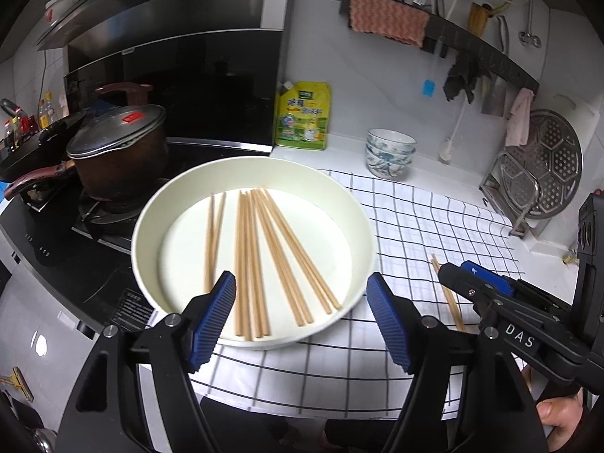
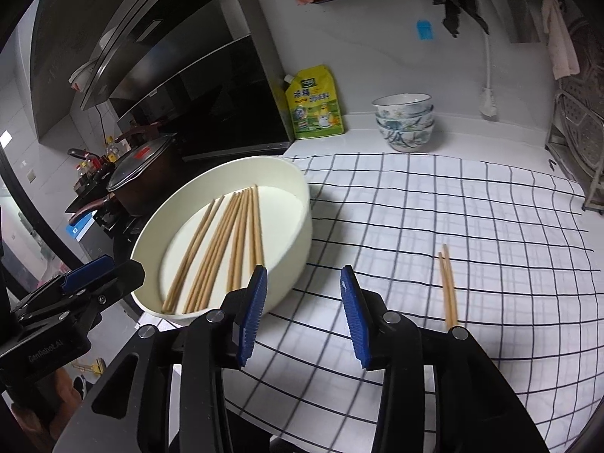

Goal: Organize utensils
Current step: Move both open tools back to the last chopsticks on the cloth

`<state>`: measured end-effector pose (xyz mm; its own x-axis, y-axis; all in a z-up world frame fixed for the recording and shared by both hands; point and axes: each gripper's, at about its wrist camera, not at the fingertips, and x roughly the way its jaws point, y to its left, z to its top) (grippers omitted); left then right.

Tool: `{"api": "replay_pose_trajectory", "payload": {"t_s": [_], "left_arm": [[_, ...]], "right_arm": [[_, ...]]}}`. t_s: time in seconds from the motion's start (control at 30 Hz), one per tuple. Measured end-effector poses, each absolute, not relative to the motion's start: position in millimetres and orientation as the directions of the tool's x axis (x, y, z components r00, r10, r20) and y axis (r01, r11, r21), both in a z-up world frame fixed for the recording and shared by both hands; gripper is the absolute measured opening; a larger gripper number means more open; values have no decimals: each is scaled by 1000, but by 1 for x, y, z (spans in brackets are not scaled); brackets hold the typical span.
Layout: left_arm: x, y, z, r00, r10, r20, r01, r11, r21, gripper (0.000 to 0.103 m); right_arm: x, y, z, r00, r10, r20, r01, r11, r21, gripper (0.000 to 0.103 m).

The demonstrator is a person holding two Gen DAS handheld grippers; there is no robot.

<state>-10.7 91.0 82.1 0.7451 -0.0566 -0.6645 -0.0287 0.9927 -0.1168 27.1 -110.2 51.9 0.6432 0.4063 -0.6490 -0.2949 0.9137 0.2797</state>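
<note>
My left gripper (image 1: 300, 321) stood wide and empty, my right gripper (image 2: 304, 315) narrower and empty, a loose chopstick pair (image 2: 448, 287) lay on the checked cloth (image 2: 453, 207) just right of it, other chopsticks (image 1: 260, 256) in the white basin (image 1: 158, 204) beyond.

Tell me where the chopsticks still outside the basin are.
A loose pair of chopsticks lies on the checked cloth, right of the white basin and just right of the right gripper.

Left gripper (image 1: 300, 298) and right gripper (image 2: 304, 292) side by side, jaws parted, empty.
</note>
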Motion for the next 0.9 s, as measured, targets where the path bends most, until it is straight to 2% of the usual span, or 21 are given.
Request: {"api": "replay_pose_trajectory", "payload": {"t_s": [0.57, 0.9], "left_arm": [[-9, 20, 61, 716, -131, -686, 66, 991, -120, 70], [7, -15, 28, 650, -170, -740, 105, 985, -135, 70]], "right_arm": [[21, -188, 14, 635, 300, -711, -178, 953, 244, 41], [26, -210, -30, 577, 200, -792, -142, 979, 144, 41]]}}
